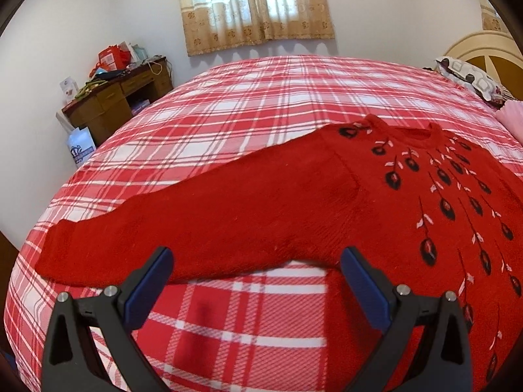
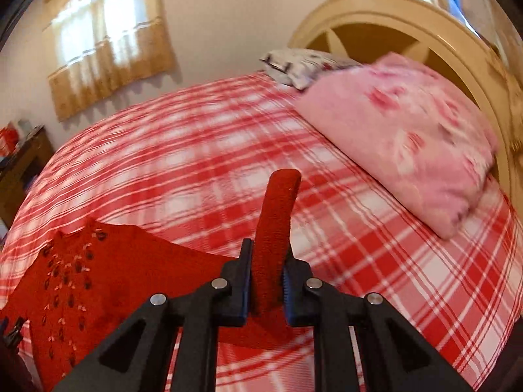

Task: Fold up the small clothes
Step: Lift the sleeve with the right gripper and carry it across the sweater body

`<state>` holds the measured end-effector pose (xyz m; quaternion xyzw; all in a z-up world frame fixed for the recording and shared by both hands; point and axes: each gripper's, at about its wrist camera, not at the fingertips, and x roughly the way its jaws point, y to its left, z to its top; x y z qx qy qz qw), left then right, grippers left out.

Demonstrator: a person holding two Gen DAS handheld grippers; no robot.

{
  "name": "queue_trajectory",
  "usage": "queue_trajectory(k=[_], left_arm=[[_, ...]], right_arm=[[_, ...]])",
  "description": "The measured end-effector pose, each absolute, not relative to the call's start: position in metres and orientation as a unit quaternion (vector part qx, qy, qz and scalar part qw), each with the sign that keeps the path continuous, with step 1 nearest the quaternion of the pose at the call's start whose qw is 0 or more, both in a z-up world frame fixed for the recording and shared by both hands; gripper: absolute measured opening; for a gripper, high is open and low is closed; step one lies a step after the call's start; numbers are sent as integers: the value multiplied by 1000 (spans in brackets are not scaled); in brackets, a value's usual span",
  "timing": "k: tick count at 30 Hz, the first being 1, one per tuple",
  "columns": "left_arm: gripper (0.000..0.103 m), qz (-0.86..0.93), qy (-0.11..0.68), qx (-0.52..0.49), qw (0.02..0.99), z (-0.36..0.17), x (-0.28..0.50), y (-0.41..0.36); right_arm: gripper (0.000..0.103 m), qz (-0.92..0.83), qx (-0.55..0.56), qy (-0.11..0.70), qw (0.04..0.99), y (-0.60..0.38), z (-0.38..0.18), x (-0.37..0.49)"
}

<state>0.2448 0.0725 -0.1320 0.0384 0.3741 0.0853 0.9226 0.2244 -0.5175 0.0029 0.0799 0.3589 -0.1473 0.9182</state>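
Now, through the left wrist view, your left gripper [image 1: 255, 261] hangs spread wide and empty just short of the red sweater [image 1: 327, 196], whose sleeve lies flat ahead, ready to fold. Through the right wrist view, your right gripper [image 2: 266, 281] clamps the other sleeve's cuff [image 2: 276, 222], which stands up between its fingers, likely to carry it over the body.
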Motion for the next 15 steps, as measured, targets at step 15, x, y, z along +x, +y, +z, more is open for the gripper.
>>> queue_trajectory(k=[15], left_arm=[[103,102,369,25,924,-134,234,105]], right_arm=[[15,-85,45,335,937,-435,35,243]])
